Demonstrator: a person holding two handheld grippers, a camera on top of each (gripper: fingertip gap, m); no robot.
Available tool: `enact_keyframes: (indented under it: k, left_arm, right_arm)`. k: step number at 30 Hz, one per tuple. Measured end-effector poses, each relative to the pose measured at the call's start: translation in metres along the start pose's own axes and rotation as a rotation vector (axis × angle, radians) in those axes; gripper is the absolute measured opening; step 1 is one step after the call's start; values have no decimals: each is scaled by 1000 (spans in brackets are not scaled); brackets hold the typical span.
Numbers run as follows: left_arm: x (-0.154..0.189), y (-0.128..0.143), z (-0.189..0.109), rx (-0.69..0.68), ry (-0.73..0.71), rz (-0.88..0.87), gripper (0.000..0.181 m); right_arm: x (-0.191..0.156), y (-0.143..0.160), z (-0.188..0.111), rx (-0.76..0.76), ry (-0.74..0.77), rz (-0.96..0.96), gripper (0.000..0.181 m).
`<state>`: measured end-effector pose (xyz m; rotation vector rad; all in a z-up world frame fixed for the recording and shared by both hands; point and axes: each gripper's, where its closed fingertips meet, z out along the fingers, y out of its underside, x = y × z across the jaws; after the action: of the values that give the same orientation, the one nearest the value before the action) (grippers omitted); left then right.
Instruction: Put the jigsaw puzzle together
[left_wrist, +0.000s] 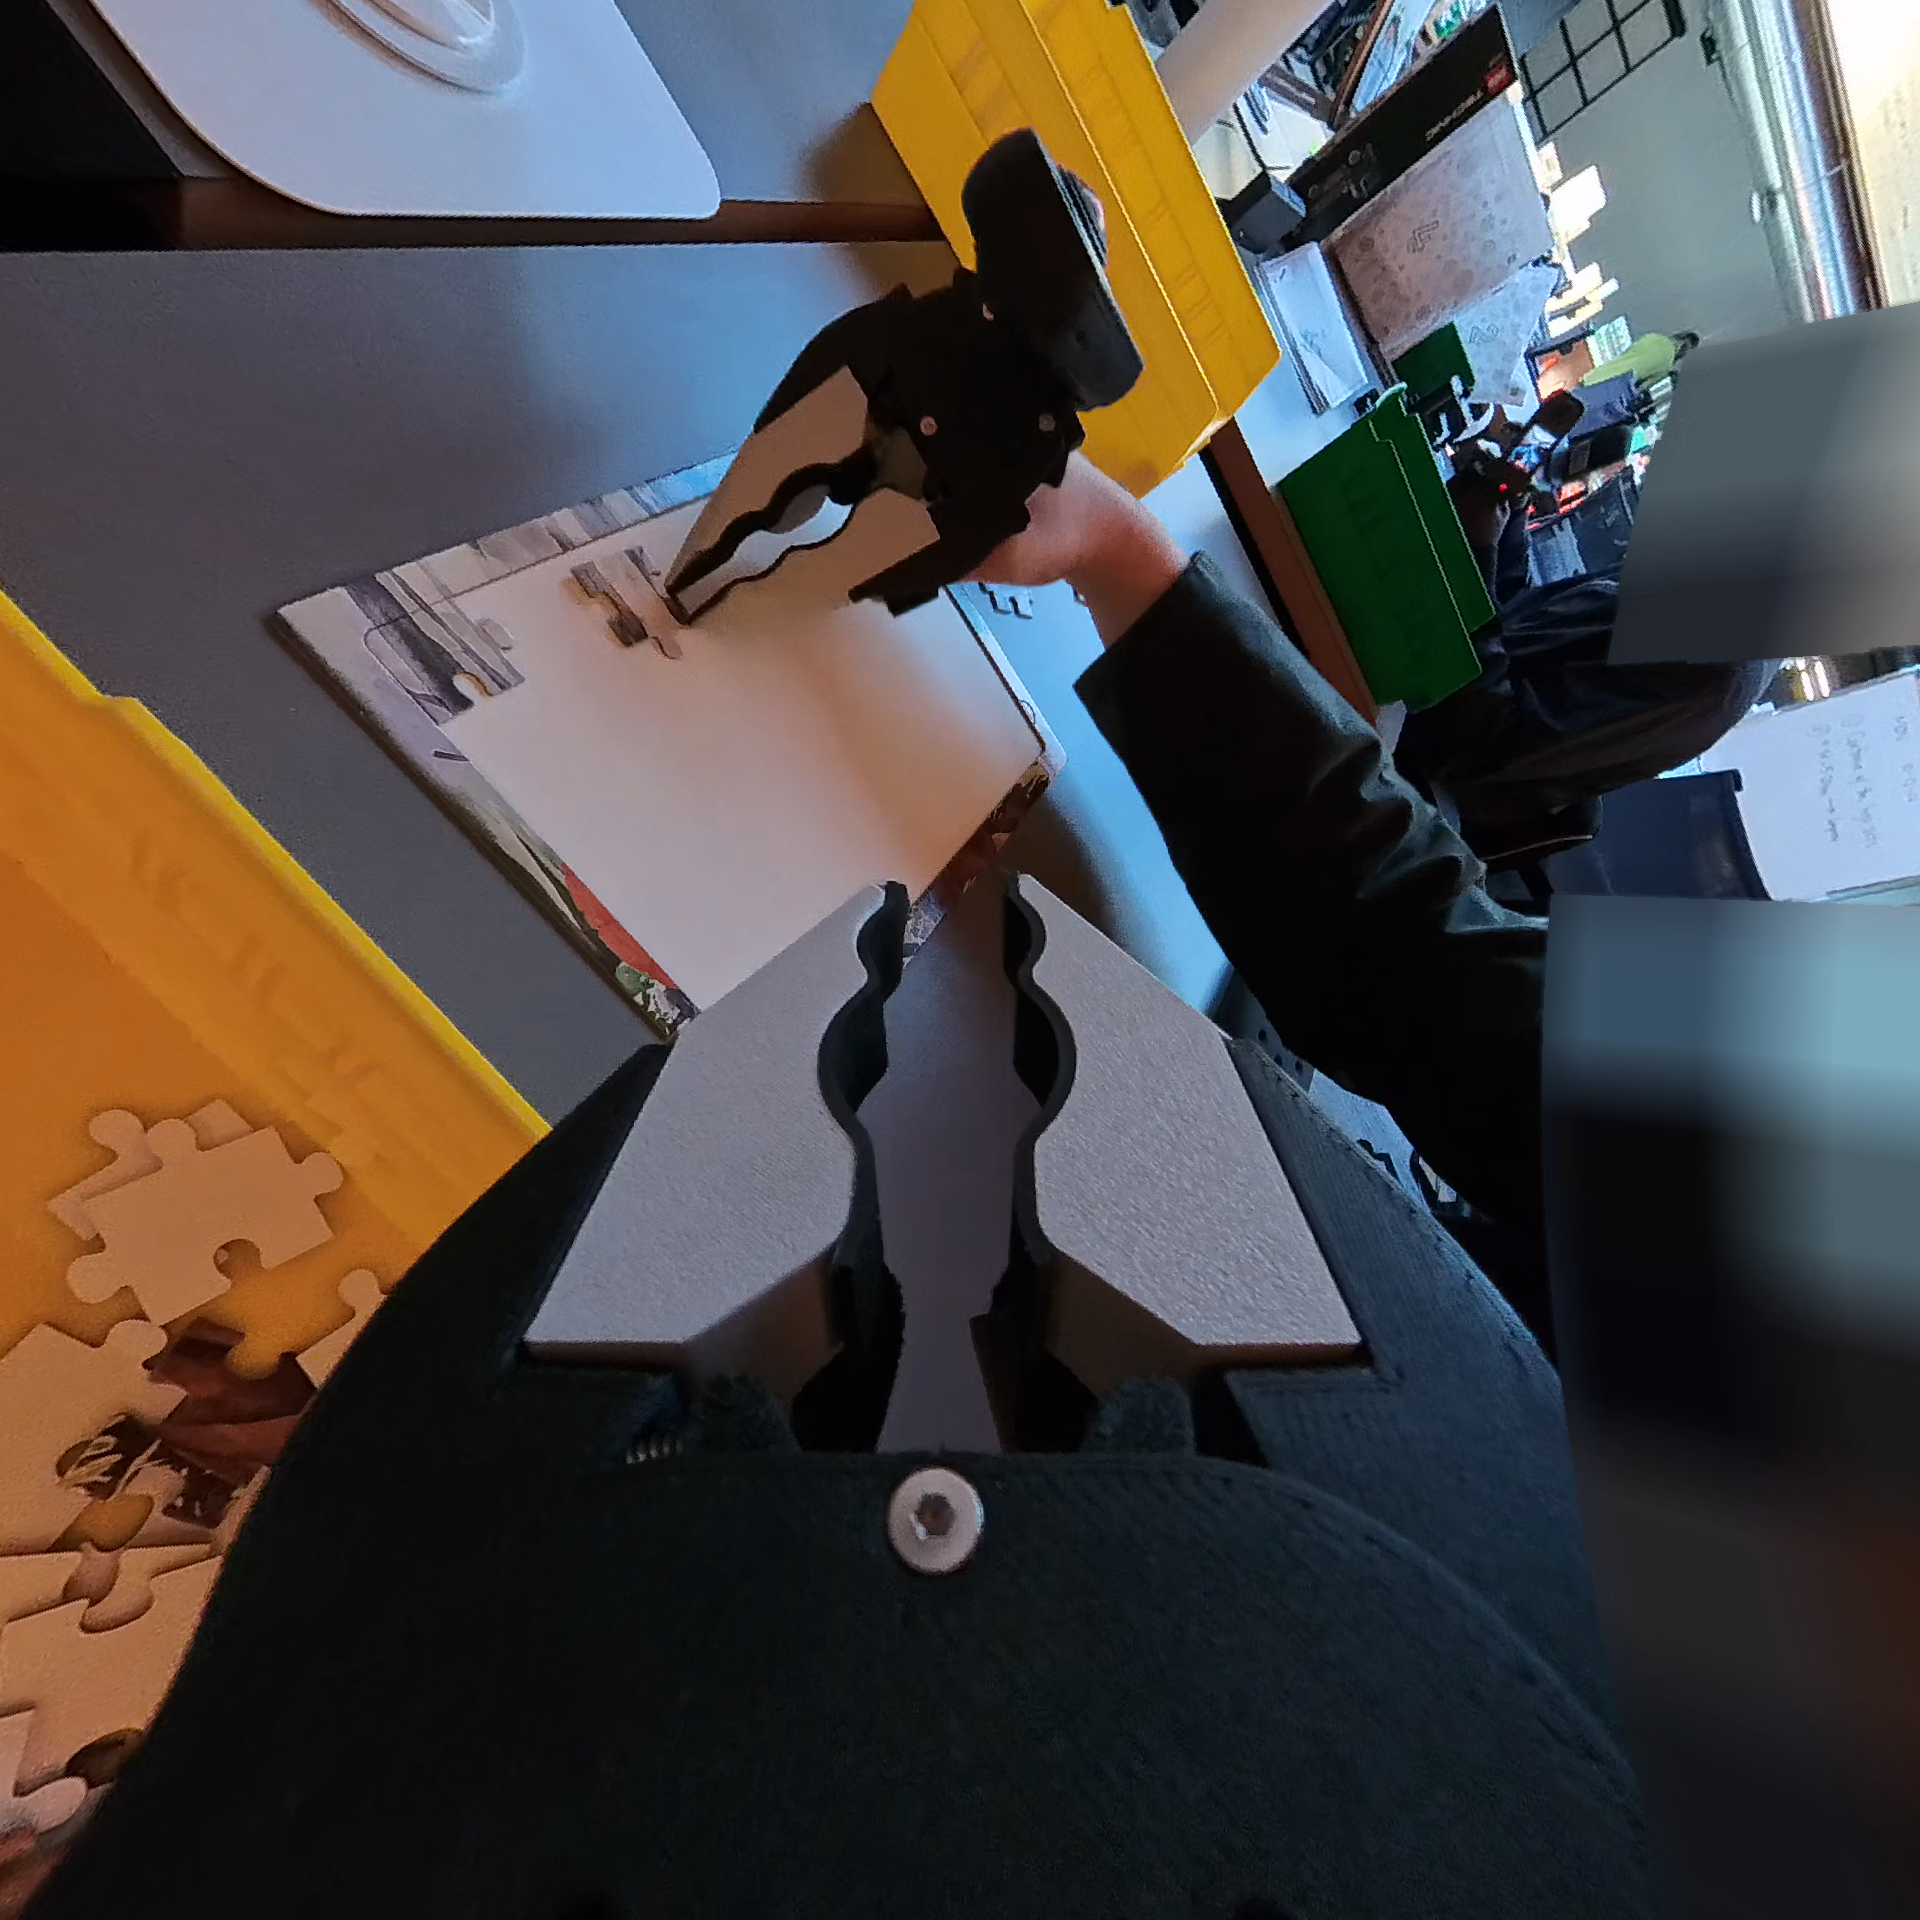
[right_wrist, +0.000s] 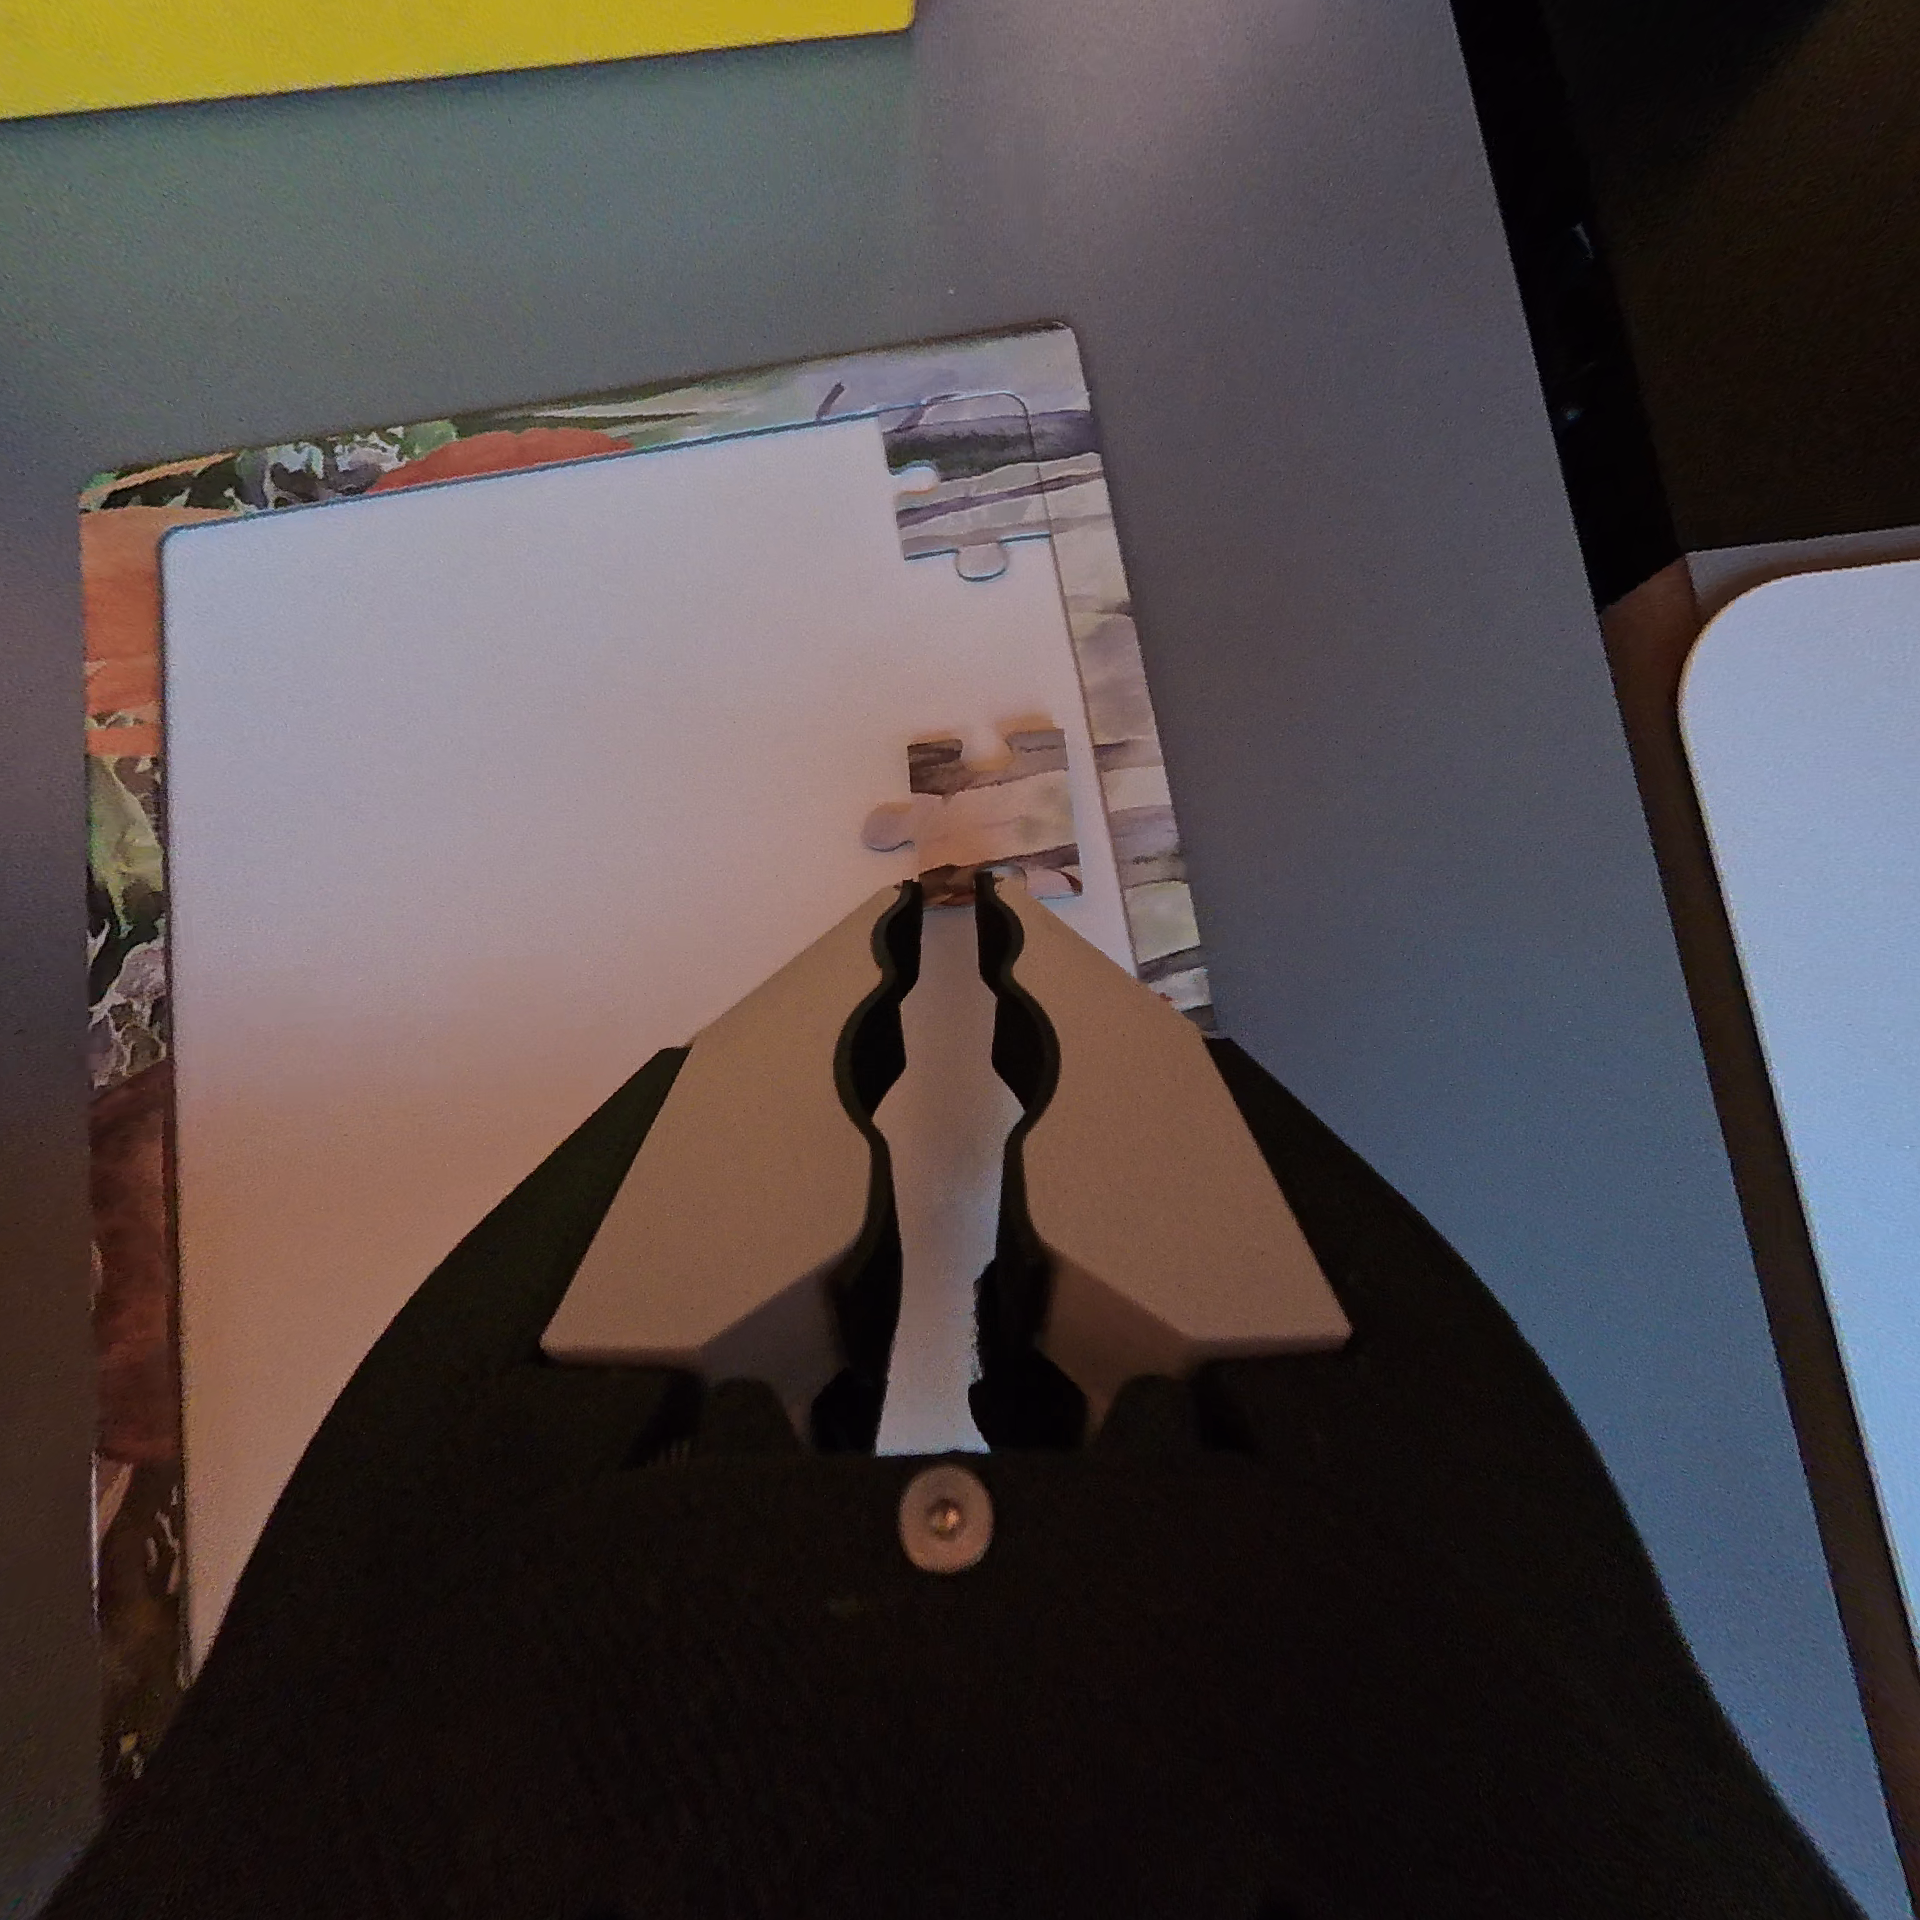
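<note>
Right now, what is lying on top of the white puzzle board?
Two printed pieces: one set in the board's far corner, one loose along the same edge, with the right gripper at it. Whatever lies under the gripper body is hidden.

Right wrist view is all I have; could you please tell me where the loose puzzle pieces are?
Observer: The loose pieces lie in a yellow bin beside the puzzle board.
Operator: Thank you. Is the left gripper carrying one?
Observer: No, the left gripper is open and empty, its fingers near a corner of the board.
Operator: Is anything behind my own gripper?
Observer: Yes, a second yellow bin sits just behind the right gripper.
</note>
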<state>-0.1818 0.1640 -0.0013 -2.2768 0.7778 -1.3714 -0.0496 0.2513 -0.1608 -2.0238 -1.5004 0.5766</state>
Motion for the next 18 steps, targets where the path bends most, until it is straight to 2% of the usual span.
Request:
enact_keyframes:
  k: [10, 12, 18]
  left_arm:
    - [-3, -1, -4, 13, 2, -11, 16]
    - [-4, -1, -3, 11, 1, -13, 16]
    - [-5, 0, -1, 5, -3, -16, 16]
  right_arm:
    - [8, 2, -1, -44, -16, -9, 12]
    - [10, 0, -4, -35, 9, -20, 20]
    - [6, -6, -11, 31, 32, -42, 22]
